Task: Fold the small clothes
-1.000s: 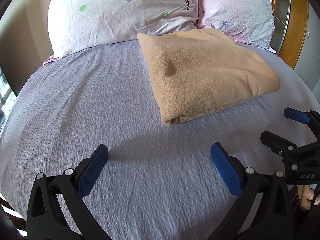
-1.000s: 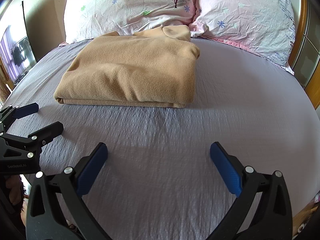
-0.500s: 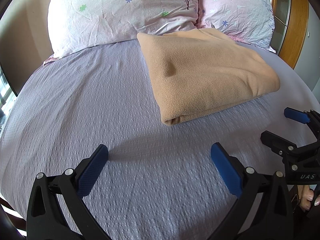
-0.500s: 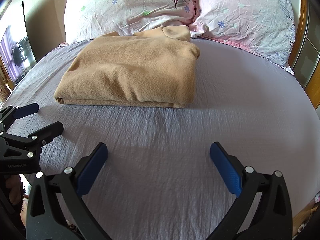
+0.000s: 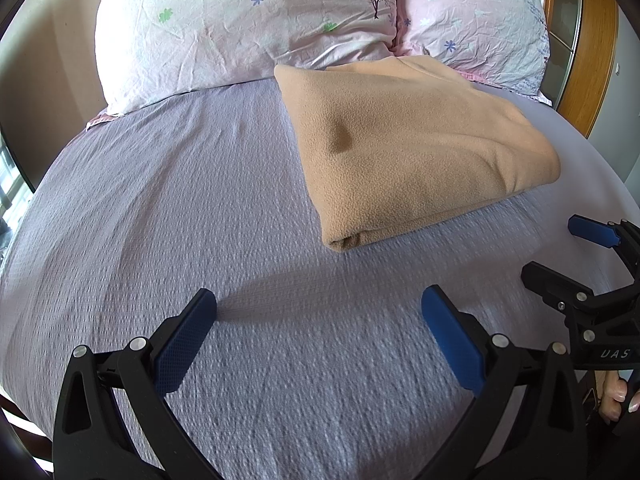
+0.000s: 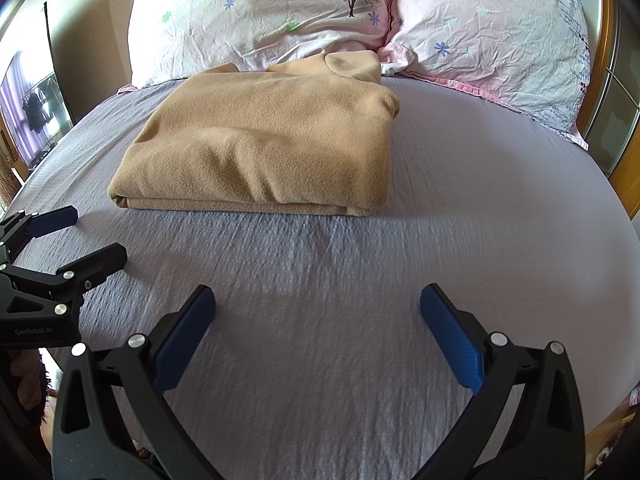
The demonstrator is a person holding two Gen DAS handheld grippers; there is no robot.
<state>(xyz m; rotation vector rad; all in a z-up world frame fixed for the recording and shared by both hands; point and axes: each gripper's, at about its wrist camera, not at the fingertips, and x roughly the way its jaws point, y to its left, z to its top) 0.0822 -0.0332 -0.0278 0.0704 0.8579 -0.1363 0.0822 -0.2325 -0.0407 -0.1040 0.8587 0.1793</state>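
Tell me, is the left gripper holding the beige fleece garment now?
No, the left gripper has its jaws wide open over bare bedsheet, apart from the folded beige fleece garment.

A bed covered in a lilac textured sheet carried everything. A tan fleece garment, folded into a thick rectangle, lay flat on the sheet near the head end, its far edge touching the pillows. Two pale pink floral pillows lay side by side against the head of the bed.
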